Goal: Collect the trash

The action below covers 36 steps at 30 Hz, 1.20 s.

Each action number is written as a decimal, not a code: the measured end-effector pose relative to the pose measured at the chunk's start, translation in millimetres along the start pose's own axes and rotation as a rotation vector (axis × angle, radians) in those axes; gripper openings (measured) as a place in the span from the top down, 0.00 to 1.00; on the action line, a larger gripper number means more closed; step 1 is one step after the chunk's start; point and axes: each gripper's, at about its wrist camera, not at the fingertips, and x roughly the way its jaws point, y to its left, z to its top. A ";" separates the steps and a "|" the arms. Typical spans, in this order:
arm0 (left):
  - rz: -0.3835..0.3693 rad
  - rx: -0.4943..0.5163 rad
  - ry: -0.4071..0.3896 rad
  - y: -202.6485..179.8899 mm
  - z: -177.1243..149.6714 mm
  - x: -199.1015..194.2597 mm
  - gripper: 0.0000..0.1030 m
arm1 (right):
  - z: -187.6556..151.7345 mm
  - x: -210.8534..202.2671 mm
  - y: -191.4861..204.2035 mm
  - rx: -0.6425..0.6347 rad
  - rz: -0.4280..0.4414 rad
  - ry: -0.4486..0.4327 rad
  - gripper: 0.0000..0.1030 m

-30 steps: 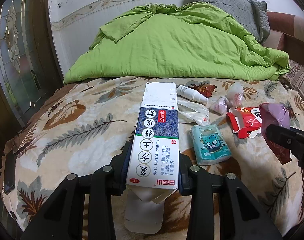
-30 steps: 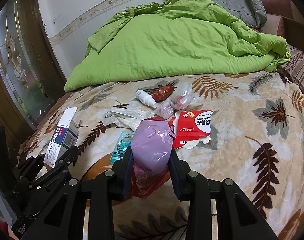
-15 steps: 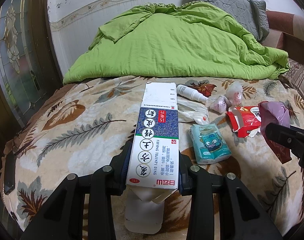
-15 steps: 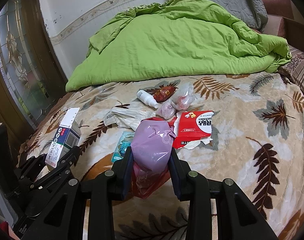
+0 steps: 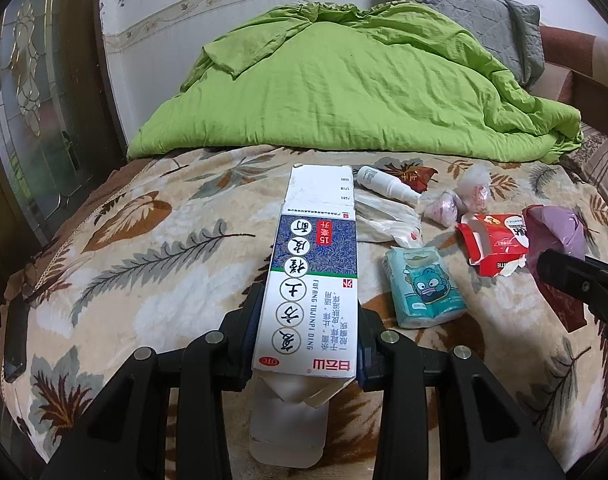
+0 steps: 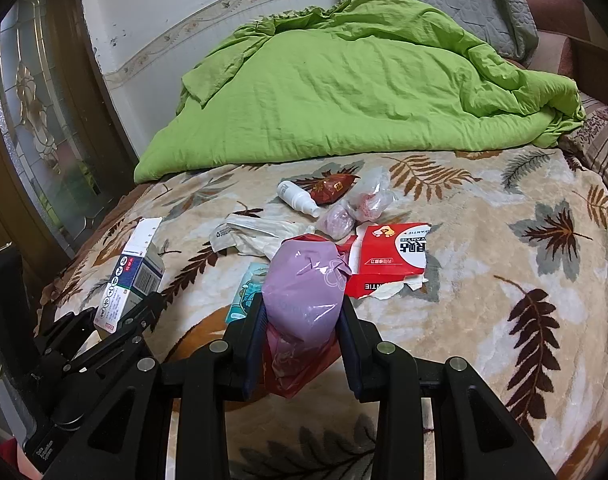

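My claws pinch a smooth cardboard carton and glossy crinkled plastic bag (the blanket below looks plush).

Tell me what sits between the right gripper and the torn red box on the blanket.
The right gripper is shut on a purple plastic bag, which fills its jaws. The torn red box lies just beyond it on the blanket, with nothing else between them.

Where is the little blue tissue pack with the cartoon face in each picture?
Left wrist view: the tissue pack lies in plain sight right of centre, beside the long medicine box.
Right wrist view: only its edge peeks out left of the purple bag, just below centre.
Shared landmark: the white spray bottle lying farther back on the leaf-print blanket.
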 end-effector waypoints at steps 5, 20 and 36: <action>0.002 -0.002 0.000 1.8 0.5 1.2 0.65 | 0.2 0.2 0.7 0.000 0.000 -0.001 0.64; 0.015 -0.018 0.008 8.3 2.2 1.0 0.65 | 0.5 0.3 2.1 -0.002 0.000 -0.001 0.64; 0.019 -0.028 0.018 9.3 2.1 2.3 0.65 | -0.2 0.2 1.9 -0.002 0.001 -0.003 0.64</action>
